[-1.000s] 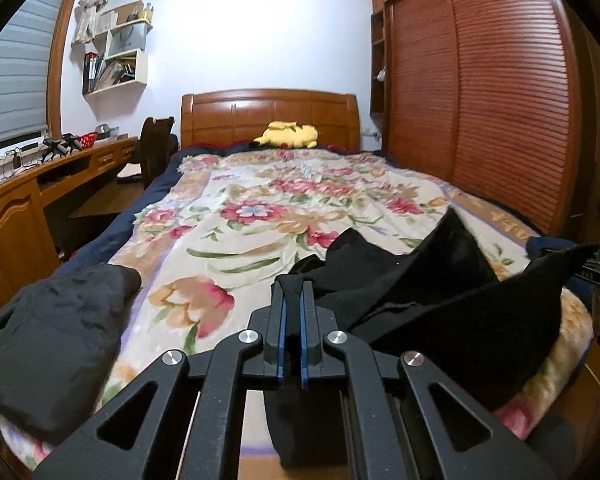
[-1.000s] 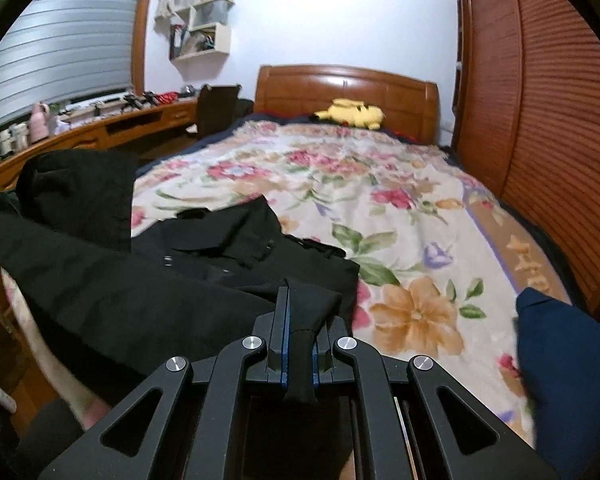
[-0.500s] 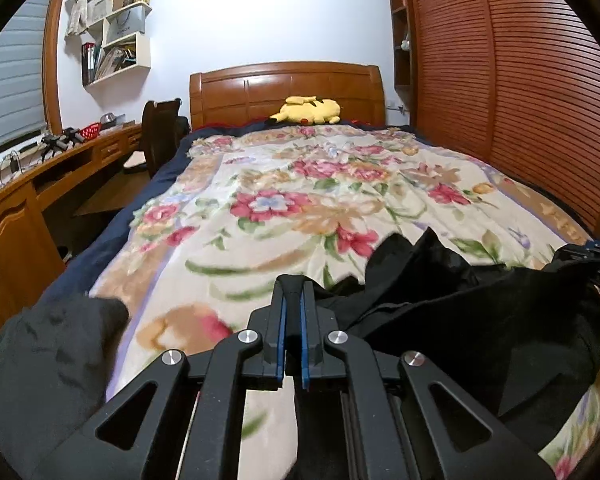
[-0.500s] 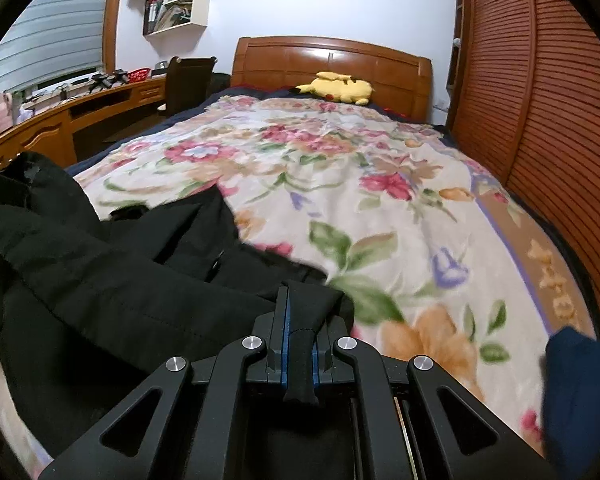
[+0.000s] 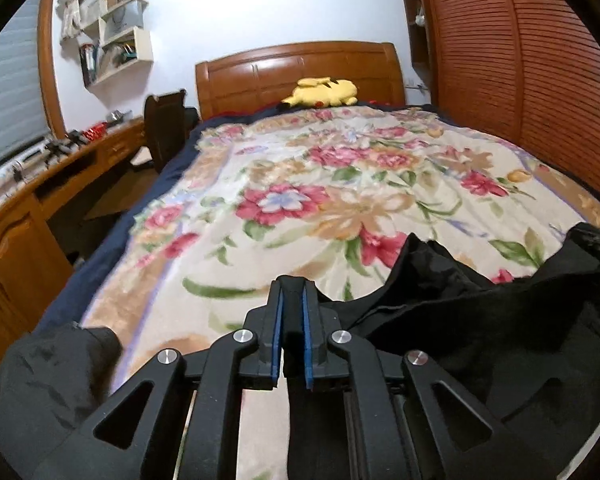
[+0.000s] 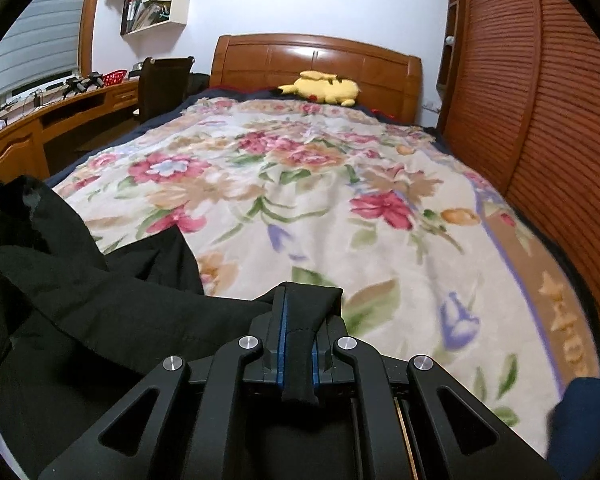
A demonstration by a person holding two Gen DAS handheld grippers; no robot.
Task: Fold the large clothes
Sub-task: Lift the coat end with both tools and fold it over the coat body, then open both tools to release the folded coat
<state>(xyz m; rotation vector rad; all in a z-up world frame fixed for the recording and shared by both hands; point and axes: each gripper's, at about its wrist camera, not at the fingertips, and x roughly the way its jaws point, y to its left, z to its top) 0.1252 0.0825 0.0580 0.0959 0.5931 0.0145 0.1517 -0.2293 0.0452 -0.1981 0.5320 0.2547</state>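
Black garment point(image 5: 480, 320) is hanging soft and limp between us, so we are holding its edges. Our left gripper point(image 5: 291, 320) is opening with cloth between its jaws; our right gripper point(image 6: 298, 332) is clamping a fold.

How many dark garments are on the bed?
3: the black garment held at the foot, a black one at the near-left corner, a navy one at the near-right. Others may be hidden.
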